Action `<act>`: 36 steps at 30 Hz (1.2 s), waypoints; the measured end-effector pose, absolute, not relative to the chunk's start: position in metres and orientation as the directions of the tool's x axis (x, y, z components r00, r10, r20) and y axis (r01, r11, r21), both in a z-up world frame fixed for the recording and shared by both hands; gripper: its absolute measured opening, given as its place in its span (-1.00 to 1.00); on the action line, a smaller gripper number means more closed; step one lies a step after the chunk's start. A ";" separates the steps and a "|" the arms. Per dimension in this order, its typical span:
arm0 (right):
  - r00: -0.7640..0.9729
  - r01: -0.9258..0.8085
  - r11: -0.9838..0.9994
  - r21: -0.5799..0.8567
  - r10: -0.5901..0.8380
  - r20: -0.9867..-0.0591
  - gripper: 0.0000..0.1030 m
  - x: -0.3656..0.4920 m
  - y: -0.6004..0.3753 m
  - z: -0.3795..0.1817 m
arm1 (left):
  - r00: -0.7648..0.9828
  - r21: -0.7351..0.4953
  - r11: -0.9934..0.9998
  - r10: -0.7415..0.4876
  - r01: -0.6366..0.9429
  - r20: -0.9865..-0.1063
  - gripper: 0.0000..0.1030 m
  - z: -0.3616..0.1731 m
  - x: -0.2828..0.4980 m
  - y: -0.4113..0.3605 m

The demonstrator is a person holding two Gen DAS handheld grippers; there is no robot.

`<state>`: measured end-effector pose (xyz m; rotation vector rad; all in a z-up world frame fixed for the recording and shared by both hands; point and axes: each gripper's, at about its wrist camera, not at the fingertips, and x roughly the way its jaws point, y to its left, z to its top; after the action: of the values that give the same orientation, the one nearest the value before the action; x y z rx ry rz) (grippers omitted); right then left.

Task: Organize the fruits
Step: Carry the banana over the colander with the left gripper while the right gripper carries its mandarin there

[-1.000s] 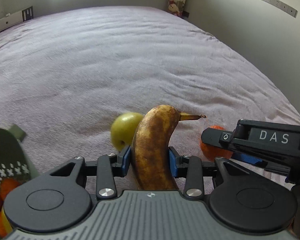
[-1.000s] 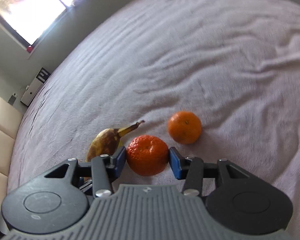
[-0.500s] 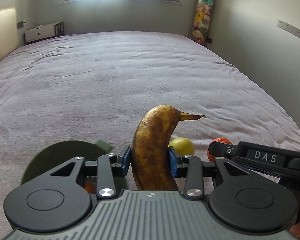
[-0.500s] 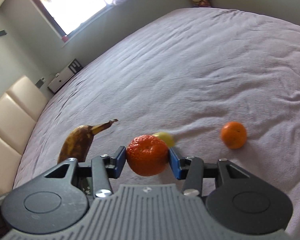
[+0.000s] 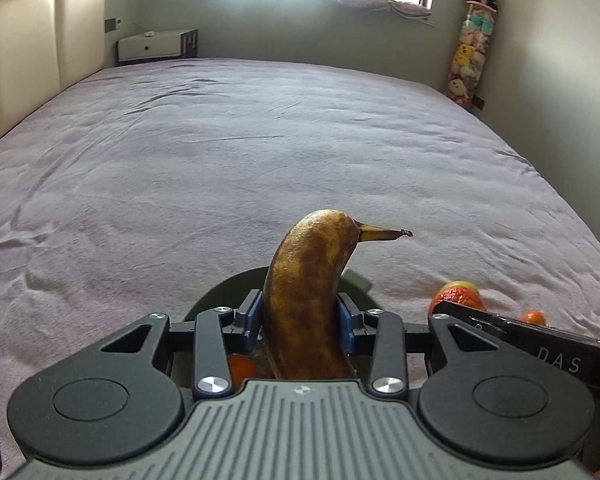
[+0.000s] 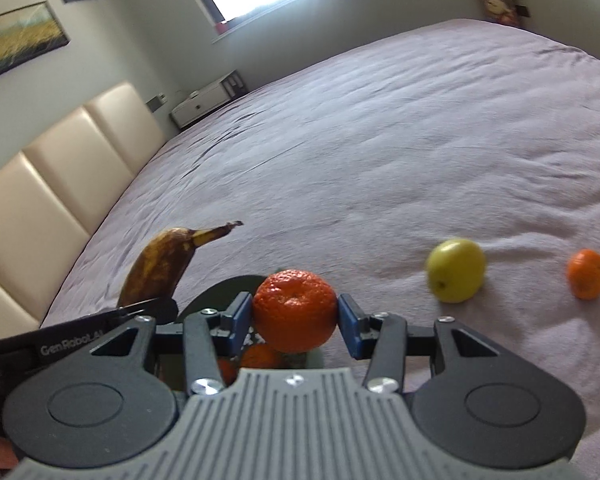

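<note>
In the left wrist view, the left tool [image 5: 300, 322] is clamped on a brown-spotted banana [image 5: 306, 300], its blue pads pressing both sides; the banana stands upright between them with its stem bent to the right. Just behind and under the tool sits a dark green bowl [image 5: 220, 300] on the bed [image 5: 260, 140], and a small orange fruit [image 5: 242, 366] shows inside it below the left pad. To the right, the right tool [image 5: 452, 306] reaches in, gripping a mandarin [image 5: 458, 296]; beyond it a loose orange [image 5: 533, 317] lies on the bed

In the right wrist view, the right tool [image 6: 296, 316] is closed on the mandarin [image 6: 295, 310], held between the blue pads directly above the bowl [image 6: 212, 296], where more orange fruit [image 6: 260, 356] lies. At left the banana [image 6: 160, 268] rises from the left tool's tip [image 6: 156, 308]. Well off to the right on the bed [image 6: 380, 140] rest a yellow-green apple [image 6: 456, 270] and the loose orange [image 6: 587, 274], near each other but apart
</note>
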<state>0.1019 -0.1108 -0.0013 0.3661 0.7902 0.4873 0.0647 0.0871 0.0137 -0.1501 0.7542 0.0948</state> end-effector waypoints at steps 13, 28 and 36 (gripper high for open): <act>0.575 -0.342 0.856 0.387 0.517 -0.634 -0.14 0.113 -0.058 -0.013 | 0.647 -0.130 0.971 0.031 -0.200 -0.762 -0.16 -0.015 0.068 0.127; 0.568 -0.393 0.887 0.242 0.441 -0.694 -0.14 0.129 -0.023 -0.039 | 0.582 -0.130 0.971 0.011 -0.201 -0.813 -0.16 -0.044 0.089 0.133; 0.576 -0.405 0.900 0.162 0.389 -0.719 -0.14 0.131 -0.012 -0.049 | 0.548 -0.119 0.972 0.011 -0.202 -0.836 -0.16 -0.059 0.097 0.131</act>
<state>0.1306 -0.0124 -0.0494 -0.0211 0.8366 0.4650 0.0972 0.1313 -0.0588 -0.2109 0.9847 0.1275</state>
